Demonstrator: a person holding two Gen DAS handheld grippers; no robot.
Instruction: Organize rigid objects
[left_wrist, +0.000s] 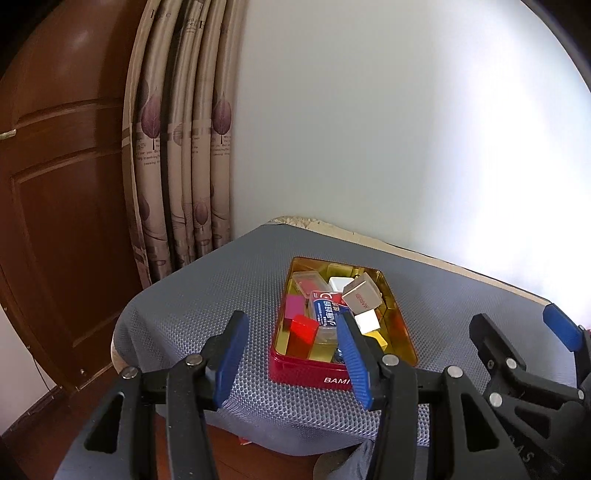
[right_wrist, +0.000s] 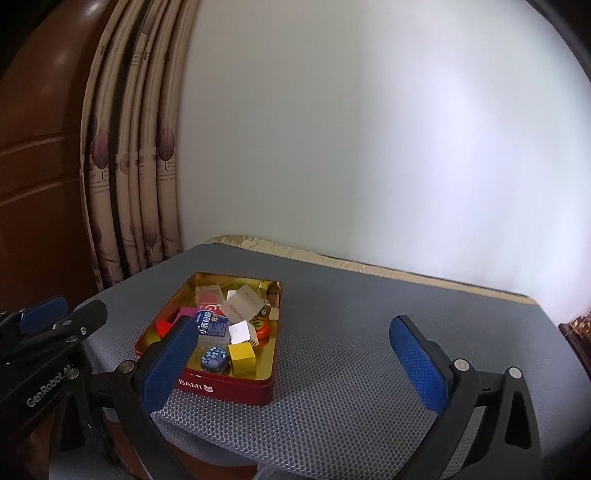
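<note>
An open red tin (left_wrist: 306, 373) (right_wrist: 229, 387) marked BAMI, gold inside, lies on the grey mat. It holds several small items: a beige box (left_wrist: 362, 299) (right_wrist: 242, 304) on top, a white cube (left_wrist: 367, 321) (right_wrist: 240, 332), a red block (left_wrist: 303, 330), a yellow block (right_wrist: 242, 356), a blue packet (left_wrist: 325, 310) and a small blue oval tin (right_wrist: 214, 357). My left gripper (left_wrist: 293, 354) (right_wrist: 62, 314) hovers open just before the tin's near left corner, empty. To the right of the tin, my right gripper (right_wrist: 295, 365) (left_wrist: 524, 332) stands wide open, also empty.
A grey honeycomb mat (right_wrist: 369, 332) covers the small table, whose near edge drops off just below the tin. A leaf-print curtain (left_wrist: 177, 147) and a brown wooden door (left_wrist: 55, 184) stand to the left. A white wall (right_wrist: 369, 147) runs behind.
</note>
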